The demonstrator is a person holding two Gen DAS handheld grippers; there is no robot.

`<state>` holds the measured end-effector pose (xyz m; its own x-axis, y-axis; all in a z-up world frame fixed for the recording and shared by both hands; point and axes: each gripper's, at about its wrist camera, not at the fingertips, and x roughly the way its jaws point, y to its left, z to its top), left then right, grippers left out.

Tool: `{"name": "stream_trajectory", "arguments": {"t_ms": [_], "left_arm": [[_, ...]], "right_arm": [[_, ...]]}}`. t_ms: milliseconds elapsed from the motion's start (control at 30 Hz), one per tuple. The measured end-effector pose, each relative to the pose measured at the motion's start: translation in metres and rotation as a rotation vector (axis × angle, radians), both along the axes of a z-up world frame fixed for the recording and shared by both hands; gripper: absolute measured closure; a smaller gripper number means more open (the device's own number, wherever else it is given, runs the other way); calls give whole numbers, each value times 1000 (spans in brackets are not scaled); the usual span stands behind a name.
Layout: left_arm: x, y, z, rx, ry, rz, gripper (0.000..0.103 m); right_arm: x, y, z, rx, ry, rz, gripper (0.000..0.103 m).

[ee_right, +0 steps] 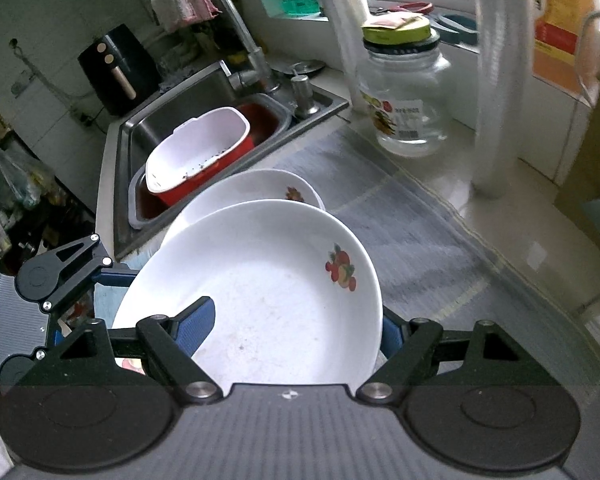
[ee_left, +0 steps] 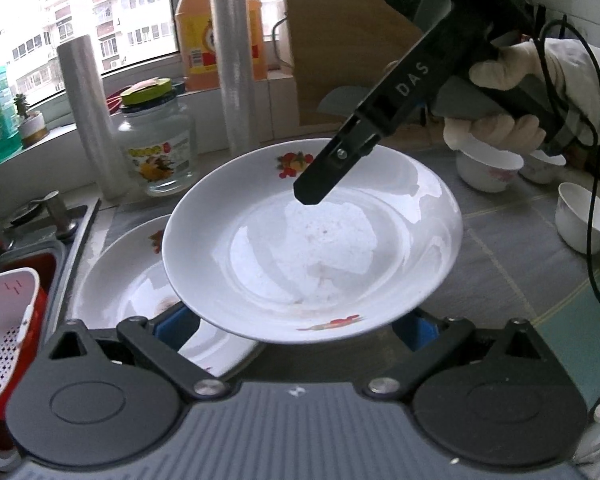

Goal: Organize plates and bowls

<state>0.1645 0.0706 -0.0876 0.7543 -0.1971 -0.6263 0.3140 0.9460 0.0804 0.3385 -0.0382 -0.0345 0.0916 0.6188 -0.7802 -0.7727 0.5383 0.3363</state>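
A white plate with fruit prints (ee_left: pixel 312 260) (ee_right: pixel 268 300) hangs above a second matching plate (ee_left: pixel 128 280) (ee_right: pixel 252 188) that lies on the grey counter mat beside the sink. My right gripper (ee_right: pixel 294 332) is shut on the upper plate's rim, one blue pad on the inner face and one behind the rim. In the left wrist view its upper finger (ee_left: pixel 320 176) rests on the plate's far rim, with a gloved hand (ee_left: pixel 496 128) on the handle. My left gripper (ee_left: pixel 296 326) (ee_right: pixel 88 304) has its fingers wide apart beneath the near rim, their tips hidden by the plate.
Small white bowls (ee_left: pixel 488 168) (ee_left: pixel 584 220) stand on the mat at right. A glass jar (ee_left: pixel 156 148) (ee_right: pixel 408 100) and two film rolls (ee_left: pixel 88 116) (ee_left: pixel 232 60) line the back. The sink (ee_right: pixel 168 120) holds a red and white strainer basket (ee_right: pixel 200 152).
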Motion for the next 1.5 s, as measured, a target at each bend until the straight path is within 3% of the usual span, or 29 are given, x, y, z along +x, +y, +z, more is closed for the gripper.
{"name": "stream_trajectory", "arguments": {"t_ms": [667, 1267, 1500], "left_arm": [[8, 68, -8, -8, 21, 6, 2], [30, 94, -22, -69, 105, -30, 2], [38, 96, -23, -66, 155, -55, 2]], "right_arm": [[10, 68, -18, -12, 16, -9, 17], [11, 90, -33, -103, -26, -71, 17], [15, 86, -37, -115, 0, -107, 17]]}}
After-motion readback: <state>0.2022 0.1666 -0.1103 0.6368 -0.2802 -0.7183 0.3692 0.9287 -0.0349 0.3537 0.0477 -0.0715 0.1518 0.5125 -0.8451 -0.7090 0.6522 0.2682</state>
